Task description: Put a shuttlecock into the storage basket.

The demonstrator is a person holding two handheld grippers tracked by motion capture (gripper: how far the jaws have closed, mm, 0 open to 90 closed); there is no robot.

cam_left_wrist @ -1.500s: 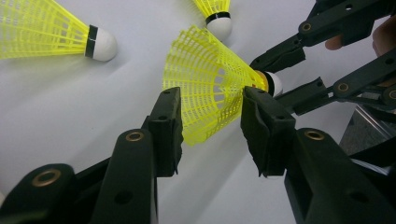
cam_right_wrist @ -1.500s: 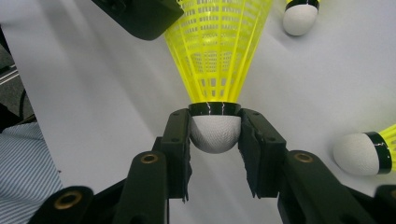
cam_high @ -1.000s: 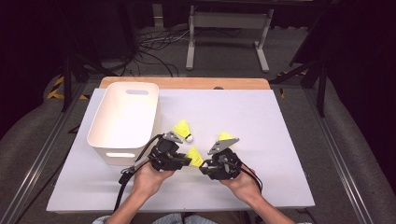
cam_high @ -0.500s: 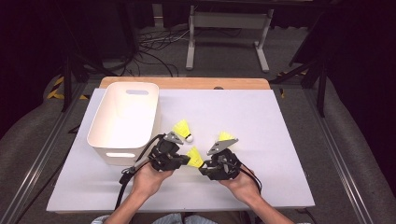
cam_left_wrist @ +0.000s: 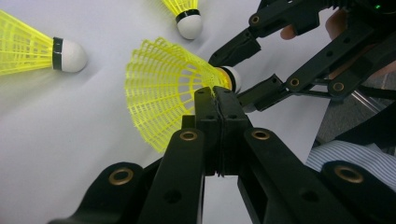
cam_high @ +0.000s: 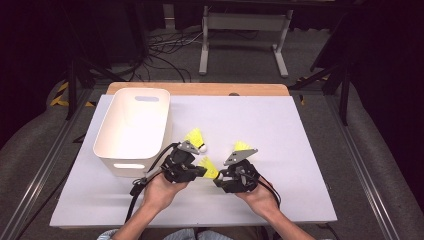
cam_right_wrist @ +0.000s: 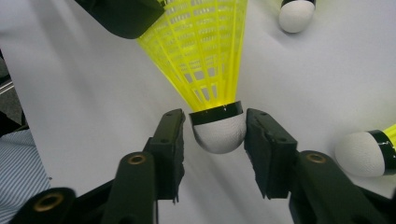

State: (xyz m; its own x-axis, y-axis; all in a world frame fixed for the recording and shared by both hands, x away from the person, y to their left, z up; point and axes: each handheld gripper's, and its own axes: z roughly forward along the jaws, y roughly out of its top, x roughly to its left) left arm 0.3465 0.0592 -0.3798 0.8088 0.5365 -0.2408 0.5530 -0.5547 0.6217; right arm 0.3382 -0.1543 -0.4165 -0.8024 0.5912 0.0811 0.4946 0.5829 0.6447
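Observation:
A yellow shuttlecock (cam_high: 207, 165) with a white cork head hangs between my two grippers, just above the white table sheet (cam_high: 280, 140). My left gripper (cam_left_wrist: 215, 91) is shut on the rim of its mesh skirt (cam_left_wrist: 163, 88). My right gripper (cam_right_wrist: 215, 116) has its jaws on either side of the cork (cam_right_wrist: 219, 135). They have just been opening, and small gaps show beside the cork. In the high view the left gripper (cam_high: 201, 171) and the right gripper (cam_high: 218, 179) face each other tip to tip.
Two more yellow shuttlecocks lie on the sheet, one (cam_high: 195, 137) beyond the left gripper and one (cam_high: 241, 146) beyond the right. A white plastic bin (cam_high: 127, 167) stands at the left. The table's wooden far edge (cam_high: 200, 88) lies behind.

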